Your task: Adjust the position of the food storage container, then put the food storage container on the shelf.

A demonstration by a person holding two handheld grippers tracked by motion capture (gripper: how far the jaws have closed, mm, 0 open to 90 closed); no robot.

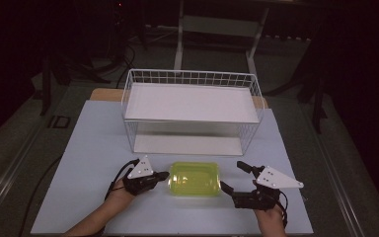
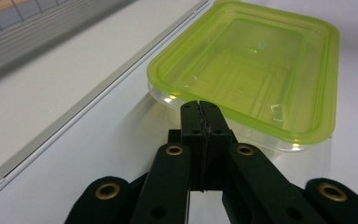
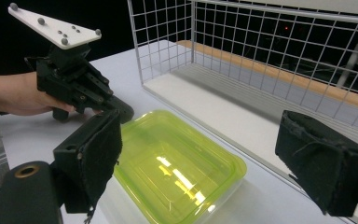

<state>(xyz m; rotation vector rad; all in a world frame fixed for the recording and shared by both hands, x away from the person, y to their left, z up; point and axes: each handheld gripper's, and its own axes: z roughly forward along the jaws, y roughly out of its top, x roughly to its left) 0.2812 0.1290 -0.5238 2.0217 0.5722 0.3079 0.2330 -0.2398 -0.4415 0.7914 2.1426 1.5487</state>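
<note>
A clear container with a lime-green lid [image 1: 194, 178] lies on the table in front of the wire rack. My left gripper [image 1: 165, 175] is shut with nothing in it, its tip at the container's left end. In the left gripper view the closed jaws [image 2: 199, 106] reach the lid's [image 2: 251, 70] near rim; contact is unclear. My right gripper [image 1: 234, 177] stands open at the container's right end. In the right gripper view its pads [image 3: 93, 158] spread wide on either side of the container [image 3: 177, 172], with the left gripper [image 3: 121, 111] beyond.
A white wire rack [image 1: 192, 78] with a solid upper shelf and a lower shelf stands behind the container, its open front facing me. Its mesh [image 3: 261, 46] rises close behind the container. The pale table board [image 1: 94, 143] ends near my forearms.
</note>
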